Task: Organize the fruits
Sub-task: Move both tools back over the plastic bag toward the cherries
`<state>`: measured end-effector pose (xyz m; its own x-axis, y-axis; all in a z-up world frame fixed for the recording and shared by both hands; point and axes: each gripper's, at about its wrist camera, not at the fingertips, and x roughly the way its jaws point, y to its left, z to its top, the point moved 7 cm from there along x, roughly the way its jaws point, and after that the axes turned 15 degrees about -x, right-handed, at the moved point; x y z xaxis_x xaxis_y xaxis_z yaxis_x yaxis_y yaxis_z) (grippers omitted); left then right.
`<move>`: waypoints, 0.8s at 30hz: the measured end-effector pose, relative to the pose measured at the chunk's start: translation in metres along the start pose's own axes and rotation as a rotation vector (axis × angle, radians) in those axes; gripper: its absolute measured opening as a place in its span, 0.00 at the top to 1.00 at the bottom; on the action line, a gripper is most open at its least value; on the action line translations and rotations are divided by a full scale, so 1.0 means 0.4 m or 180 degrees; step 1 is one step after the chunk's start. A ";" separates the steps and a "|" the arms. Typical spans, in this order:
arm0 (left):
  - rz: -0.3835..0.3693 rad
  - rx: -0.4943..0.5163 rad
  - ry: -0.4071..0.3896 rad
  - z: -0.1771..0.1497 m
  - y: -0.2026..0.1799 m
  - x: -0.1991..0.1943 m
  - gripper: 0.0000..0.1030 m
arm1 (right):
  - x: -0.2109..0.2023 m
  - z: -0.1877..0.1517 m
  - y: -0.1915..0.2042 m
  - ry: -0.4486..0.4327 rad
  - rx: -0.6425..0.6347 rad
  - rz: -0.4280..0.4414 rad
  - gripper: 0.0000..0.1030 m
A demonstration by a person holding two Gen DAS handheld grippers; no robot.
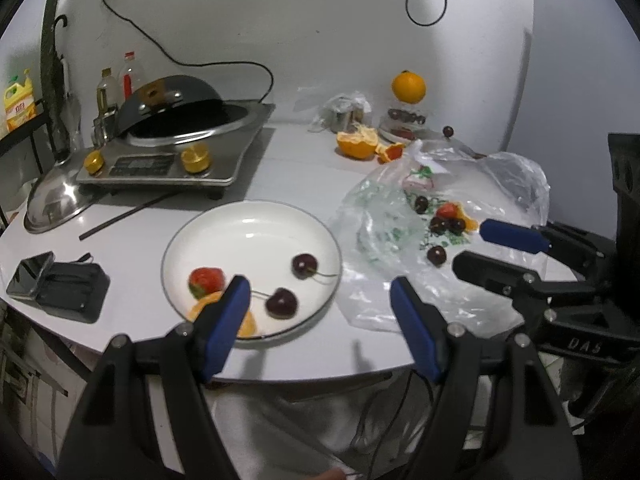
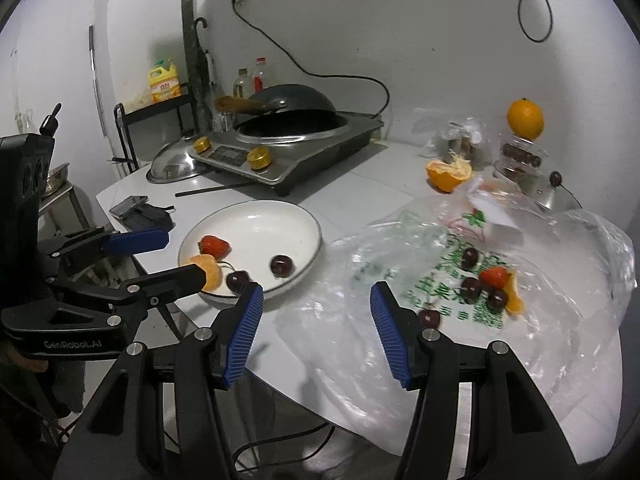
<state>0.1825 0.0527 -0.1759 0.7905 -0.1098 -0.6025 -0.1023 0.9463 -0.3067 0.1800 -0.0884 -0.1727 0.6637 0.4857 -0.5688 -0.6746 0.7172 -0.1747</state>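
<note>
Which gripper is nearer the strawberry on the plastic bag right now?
Right. The right gripper hovers open over the near edge of the plastic bag, with the strawberry just ahead to its right. The left gripper sits open over the white plate.

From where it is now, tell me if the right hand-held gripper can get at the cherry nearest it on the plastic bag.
Probably yes. The right hand-held gripper is open and empty, and the nearest cherry lies uncovered on top of the plastic bag, just beyond its fingertip.
</note>
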 end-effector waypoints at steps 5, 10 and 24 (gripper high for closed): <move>0.0019 -0.0035 -0.0023 -0.001 -0.054 0.028 0.29 | -0.021 -0.035 -0.068 -0.0035 0.0063 -0.0023 0.43; -0.0003 0.0117 0.0042 0.001 -0.118 0.064 0.29 | -0.036 -0.059 -0.133 -0.0104 0.0179 -0.0080 0.43; -0.0179 0.0421 0.0339 -0.023 -0.303 0.226 0.29 | -0.014 -0.156 -0.306 -0.0016 0.0313 -0.0109 0.54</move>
<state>0.2610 -0.0745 -0.2000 0.7235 -0.1886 -0.6640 0.0262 0.9687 -0.2467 0.2386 -0.2104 -0.1983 0.6876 0.4624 -0.5598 -0.6167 0.7789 -0.1142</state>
